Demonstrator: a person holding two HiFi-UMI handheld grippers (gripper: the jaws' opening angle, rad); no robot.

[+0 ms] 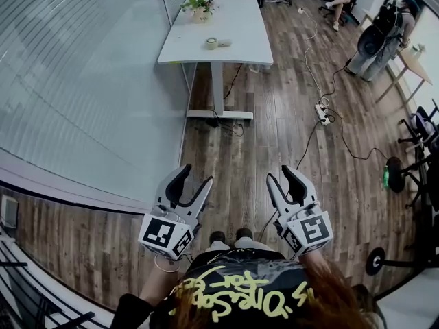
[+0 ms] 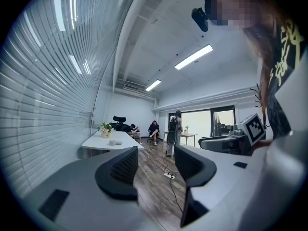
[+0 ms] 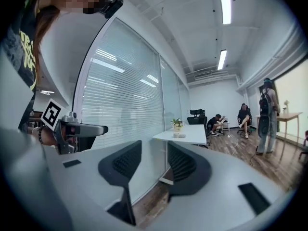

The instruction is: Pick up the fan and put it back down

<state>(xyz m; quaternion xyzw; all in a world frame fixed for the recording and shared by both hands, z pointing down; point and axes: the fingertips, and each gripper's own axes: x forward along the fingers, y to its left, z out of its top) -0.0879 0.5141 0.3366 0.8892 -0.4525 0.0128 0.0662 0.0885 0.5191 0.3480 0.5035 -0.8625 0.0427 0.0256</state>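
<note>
Fan (image 1: 394, 165) well beyond right hand-held gripper (image 1: 281, 175)

The wooden floor (image 1: 240, 149) ahead of the left gripper (image 1: 197, 175) and right gripper (image 1: 280, 174) lies open as far as the table (image 1: 240, 19), and nothing stands between the two. On the left a glass wall (image 1: 89, 81) with blinds runs from near to far and closes that side. The table leg (image 1: 217, 88) stands far centre, and a plant (image 1: 199, 5) and a tape roll (image 1: 212, 43) sit on the top. To the right a cable (image 1: 312, 132) and a power strip (image 1: 321, 113) trail over the floor. At the far right a standing person (image 1: 377, 40) and dark furniture (image 1: 415, 132) crowd the edge.
</note>
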